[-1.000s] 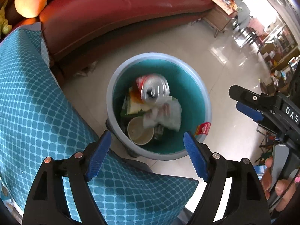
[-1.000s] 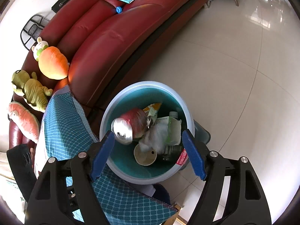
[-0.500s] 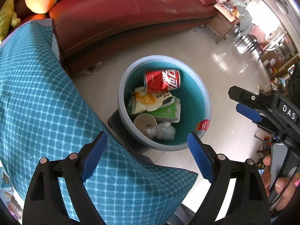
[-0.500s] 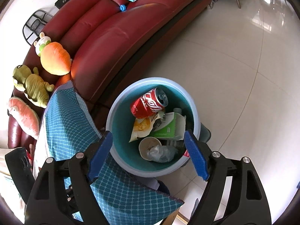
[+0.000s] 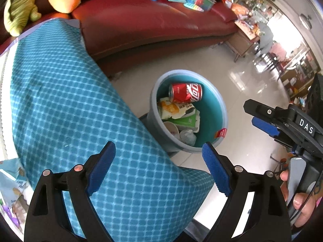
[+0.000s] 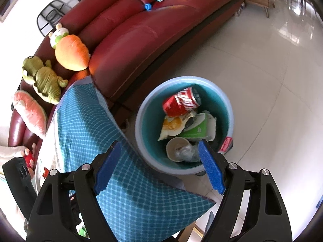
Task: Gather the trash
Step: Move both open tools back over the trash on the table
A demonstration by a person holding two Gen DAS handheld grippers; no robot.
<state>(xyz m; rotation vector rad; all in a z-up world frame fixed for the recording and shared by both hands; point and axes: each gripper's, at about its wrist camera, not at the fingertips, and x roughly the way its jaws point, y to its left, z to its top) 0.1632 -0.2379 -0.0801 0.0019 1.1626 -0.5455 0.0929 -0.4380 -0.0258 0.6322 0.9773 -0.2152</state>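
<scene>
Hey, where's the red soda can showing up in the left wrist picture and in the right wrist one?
Left wrist: red soda can right of centre, lying at the bin's far side.
Right wrist: can just above centre, atop the trash.
Shared landmark: the blue-rimmed bin, beside the red sofa.

Both grippers' fingers [image 5: 215, 171] [image 6: 211, 168] apart, empty

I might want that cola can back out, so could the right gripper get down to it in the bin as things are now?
Probably yes. The right gripper is open and empty, the red cola can lies on top of the other trash, and nothing covers the bin. The blue tablecloth hangs beside it, not over it.
</scene>
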